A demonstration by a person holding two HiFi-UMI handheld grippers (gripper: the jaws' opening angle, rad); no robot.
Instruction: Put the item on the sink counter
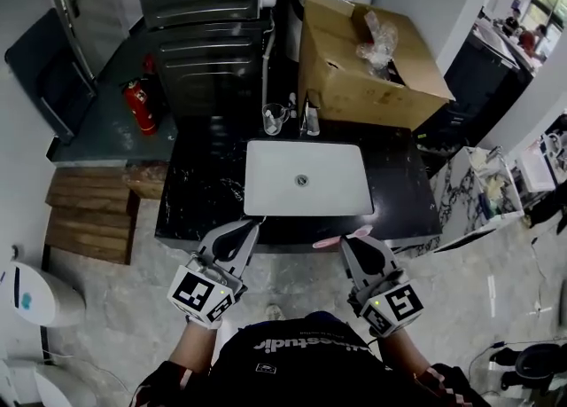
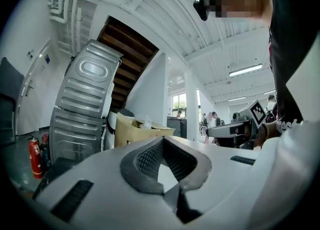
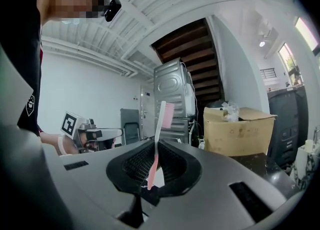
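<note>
A pink and white toothbrush (image 3: 159,133) stands upright between the jaws of my right gripper (image 3: 153,170), which is shut on its handle. In the head view the toothbrush (image 1: 324,241) lies crosswise at the tips of the right gripper (image 1: 350,242), just over the front edge of the black sink counter (image 1: 202,194). My left gripper (image 1: 250,228) hovers at the same front edge, left of the white sink basin (image 1: 306,179). In its own view the left gripper (image 2: 162,143) has its jaws together with nothing between them.
A glass cup (image 1: 275,119) and a faucet (image 1: 308,118) stand behind the basin. An open cardboard box (image 1: 363,64) fills the counter's back right. A red fire extinguisher (image 1: 140,105), wooden steps (image 1: 89,217) and a metal appliance (image 1: 204,33) are to the left and behind.
</note>
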